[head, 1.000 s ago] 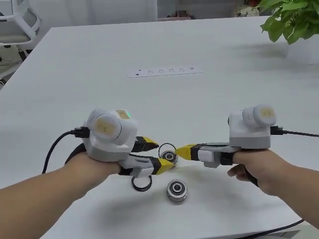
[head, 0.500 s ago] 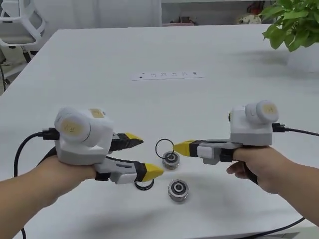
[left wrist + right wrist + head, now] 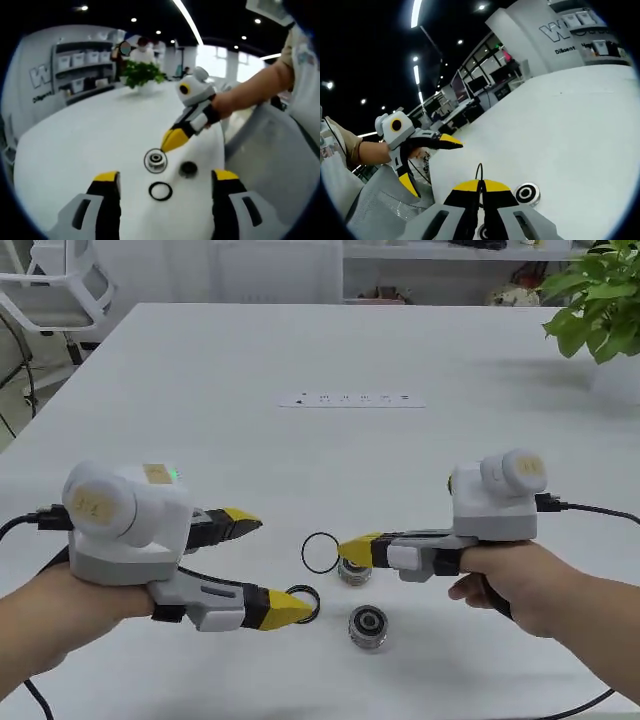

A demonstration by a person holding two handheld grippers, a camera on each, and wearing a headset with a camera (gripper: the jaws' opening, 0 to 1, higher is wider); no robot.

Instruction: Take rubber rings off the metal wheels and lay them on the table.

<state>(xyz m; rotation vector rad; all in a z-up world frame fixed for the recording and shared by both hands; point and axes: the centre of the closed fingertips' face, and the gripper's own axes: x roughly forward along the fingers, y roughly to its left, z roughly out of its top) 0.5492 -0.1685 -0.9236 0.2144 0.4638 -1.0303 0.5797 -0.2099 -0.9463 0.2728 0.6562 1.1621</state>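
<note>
My right gripper (image 3: 345, 549) pinches a rubber ring (image 3: 320, 552) beside a metal wheel (image 3: 353, 574); my left gripper (image 3: 280, 565) gapes wide near that wheel.

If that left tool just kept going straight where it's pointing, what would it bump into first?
Probably the loose black ring on the table, just ahead between the left tool's open jaws; a metal wheel lies beyond. Depth is unclear.

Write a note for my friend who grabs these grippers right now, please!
Left gripper: open, holding nothing.
Right gripper: shut on a thin rubber ring, just above one metal wheel.
Done: another ring lies on the table by the left gripper's nearer jaw.
Left: lay the held ring down, then check the nearer wheel. I can't tell if it has a ring on.
</note>
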